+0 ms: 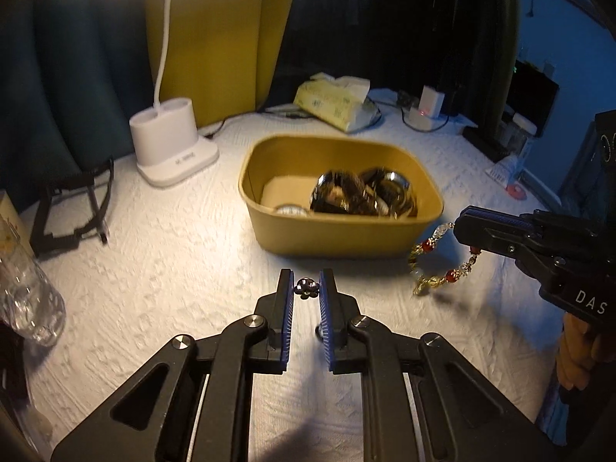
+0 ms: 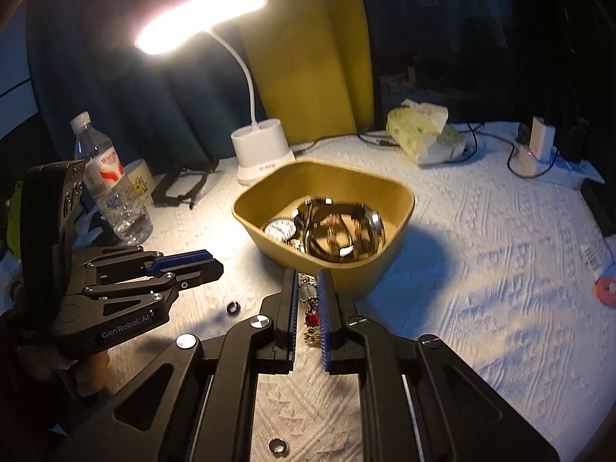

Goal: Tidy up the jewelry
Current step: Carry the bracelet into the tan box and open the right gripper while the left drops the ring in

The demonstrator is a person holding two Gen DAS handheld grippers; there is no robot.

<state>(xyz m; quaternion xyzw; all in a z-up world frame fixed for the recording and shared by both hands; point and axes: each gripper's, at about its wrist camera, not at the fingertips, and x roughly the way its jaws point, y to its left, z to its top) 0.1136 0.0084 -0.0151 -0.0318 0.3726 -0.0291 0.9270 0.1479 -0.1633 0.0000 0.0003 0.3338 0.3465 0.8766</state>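
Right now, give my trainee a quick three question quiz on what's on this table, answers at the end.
1. True or false: the right gripper holds a bracelet with red beads.
2. Where does the watch lie: A in the tub, B beside the lamp, C under the tissue pack?
3. Fill in: the left gripper pinches a small dark ____.

Key: 1 true; 2 A; 3 ring, though the picture is too small to be sure.
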